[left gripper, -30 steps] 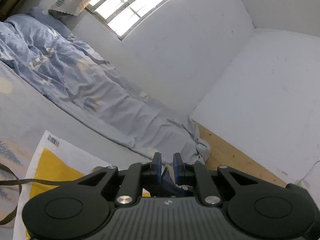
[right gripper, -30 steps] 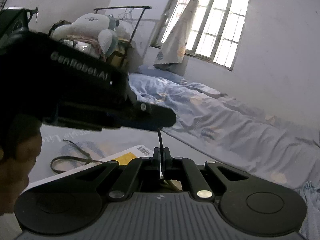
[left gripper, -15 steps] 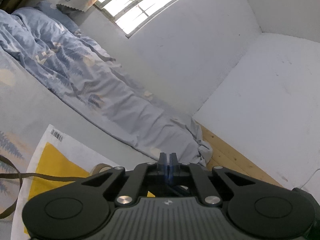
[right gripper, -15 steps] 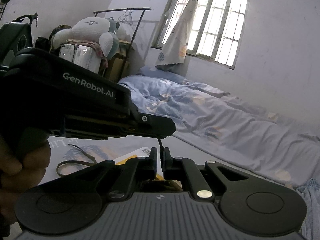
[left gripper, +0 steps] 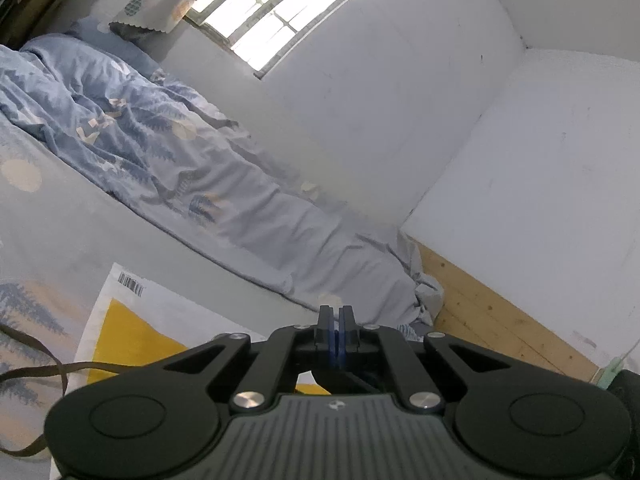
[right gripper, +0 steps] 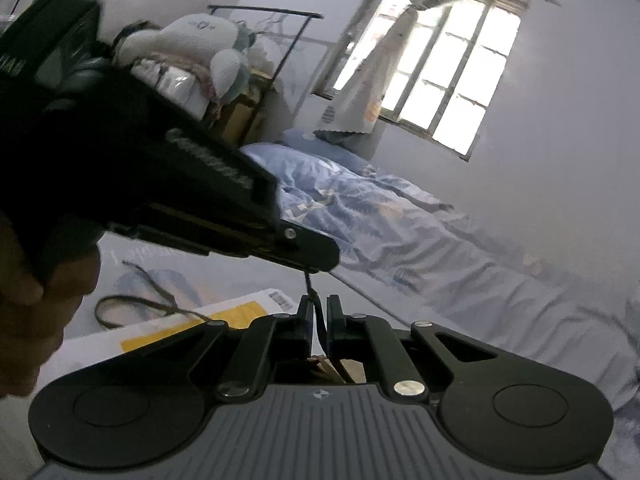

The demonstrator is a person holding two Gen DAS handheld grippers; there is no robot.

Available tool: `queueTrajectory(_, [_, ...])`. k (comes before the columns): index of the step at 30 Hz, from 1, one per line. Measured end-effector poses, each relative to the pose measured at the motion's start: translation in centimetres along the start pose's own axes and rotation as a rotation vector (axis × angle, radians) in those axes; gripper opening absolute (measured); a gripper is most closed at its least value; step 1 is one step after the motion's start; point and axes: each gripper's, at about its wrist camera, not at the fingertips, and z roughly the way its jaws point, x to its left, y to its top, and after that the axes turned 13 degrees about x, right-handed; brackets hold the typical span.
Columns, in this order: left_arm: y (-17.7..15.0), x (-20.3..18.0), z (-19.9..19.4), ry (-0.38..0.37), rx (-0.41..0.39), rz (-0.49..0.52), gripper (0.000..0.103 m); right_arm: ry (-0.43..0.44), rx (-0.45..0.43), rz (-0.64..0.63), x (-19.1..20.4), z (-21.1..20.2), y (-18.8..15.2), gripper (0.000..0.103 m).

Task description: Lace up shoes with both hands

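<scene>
Left wrist view: our left hand-held gripper is clenched, blue pads pressed together, and whatever sits between them we cannot make out. The brown lace trails across the bed and the white-and-yellow bag, its end cut off at the frame edge. From the right wrist, our right hand-held gripper stands slightly parted, a lace strand running up through the gap towards the left tool's blurred tip. The shoe itself hides below our gripper bodies.
</scene>
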Motion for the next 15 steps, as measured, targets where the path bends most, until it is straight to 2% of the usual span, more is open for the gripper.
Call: queueTrajectory(15, [-0.15,-0.05,0.38,-0.014,0.020,0.001,0.000,0.000,-0.016,-0.030,0.84,-0.03,-0.31,0.001])
